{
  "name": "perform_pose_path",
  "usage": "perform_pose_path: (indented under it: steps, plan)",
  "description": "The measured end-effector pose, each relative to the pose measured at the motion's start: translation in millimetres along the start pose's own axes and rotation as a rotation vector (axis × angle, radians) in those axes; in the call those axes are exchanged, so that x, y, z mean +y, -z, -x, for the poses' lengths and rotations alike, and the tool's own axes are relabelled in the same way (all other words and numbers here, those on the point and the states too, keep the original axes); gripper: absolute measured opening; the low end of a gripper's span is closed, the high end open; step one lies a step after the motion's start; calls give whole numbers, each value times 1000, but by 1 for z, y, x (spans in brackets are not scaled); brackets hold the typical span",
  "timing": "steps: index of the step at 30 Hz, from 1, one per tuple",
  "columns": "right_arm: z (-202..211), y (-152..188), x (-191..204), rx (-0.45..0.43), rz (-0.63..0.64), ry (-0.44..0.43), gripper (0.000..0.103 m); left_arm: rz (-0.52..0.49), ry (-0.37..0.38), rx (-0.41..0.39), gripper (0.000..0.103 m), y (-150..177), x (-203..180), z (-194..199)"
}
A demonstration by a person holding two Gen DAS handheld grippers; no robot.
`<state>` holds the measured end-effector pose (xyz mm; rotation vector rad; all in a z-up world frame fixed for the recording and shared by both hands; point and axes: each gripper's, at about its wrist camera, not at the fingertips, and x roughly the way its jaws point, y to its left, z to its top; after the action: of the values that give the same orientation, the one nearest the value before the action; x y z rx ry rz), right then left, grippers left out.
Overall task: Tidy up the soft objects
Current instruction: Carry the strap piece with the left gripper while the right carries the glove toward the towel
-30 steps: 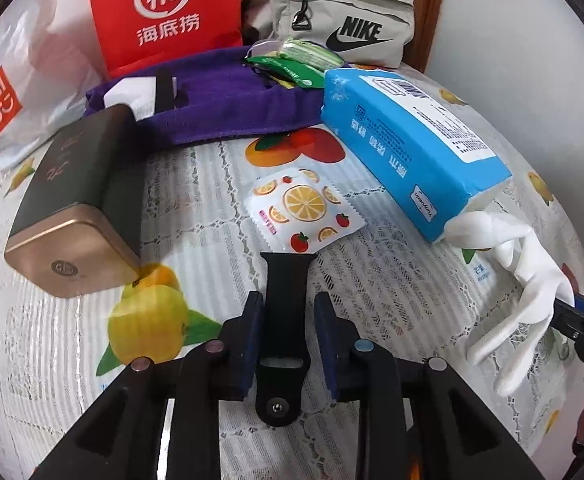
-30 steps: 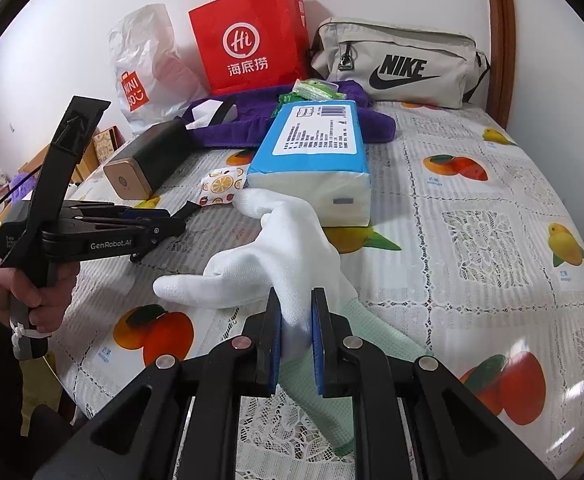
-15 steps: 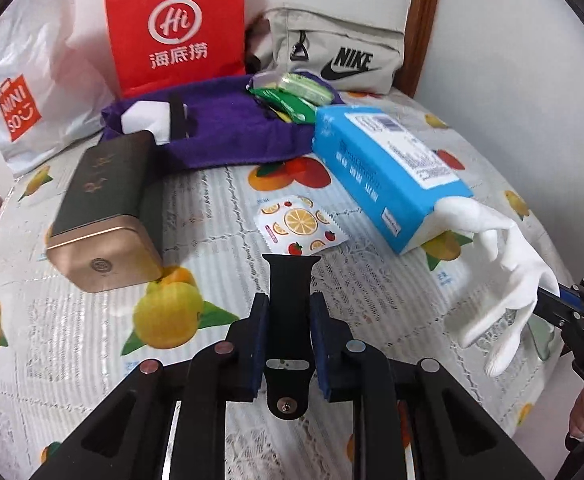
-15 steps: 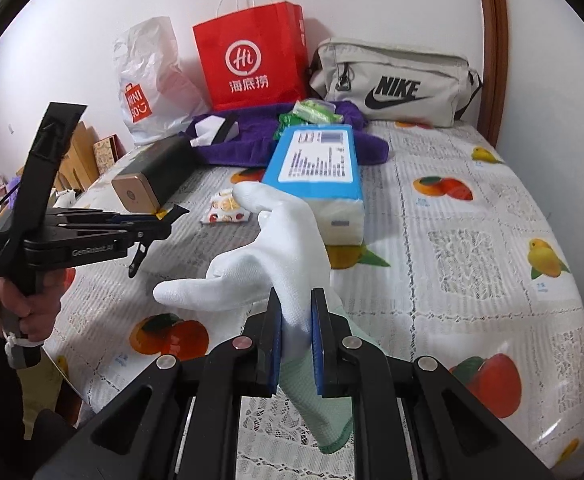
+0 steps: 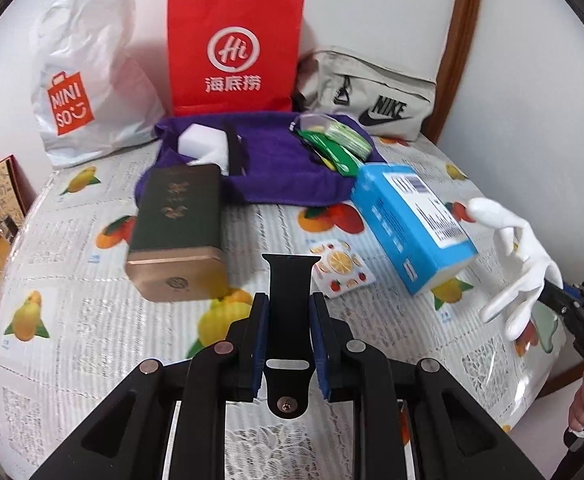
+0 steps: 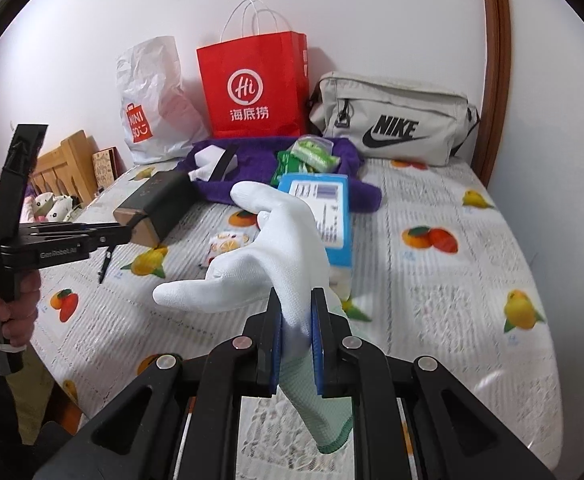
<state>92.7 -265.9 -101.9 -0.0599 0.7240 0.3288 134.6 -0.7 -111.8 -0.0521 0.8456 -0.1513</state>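
One white glove pinched in the right gripper jaws, one black strap pinched in the left gripper jaws.

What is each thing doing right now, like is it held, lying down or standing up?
white glove: held up, pinched by right gripper.
black strap: clamped in left gripper.
blue tissue pack: lying flat.
dark green tin: lying on its side.
red paper bag: standing upright.
Nike pouch: zipped shut.
purple towel: spread out, rumpled.
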Motion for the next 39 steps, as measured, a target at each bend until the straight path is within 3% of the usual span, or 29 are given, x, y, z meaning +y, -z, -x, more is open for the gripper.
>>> perform_pose_path:
  steps: [15,28,39]
  plan:
    - [-22,-59,-3,-25,11,-21,13,88,-38,-33,20,-36,34,3]
    - [-63,-115,-4,-35,11,-31,13,118,-69,-45,20,-72,58,-7]
    - [-94,-143,-3,-35,22,-38,13,129,-63,-48,20,-105,72,-26]
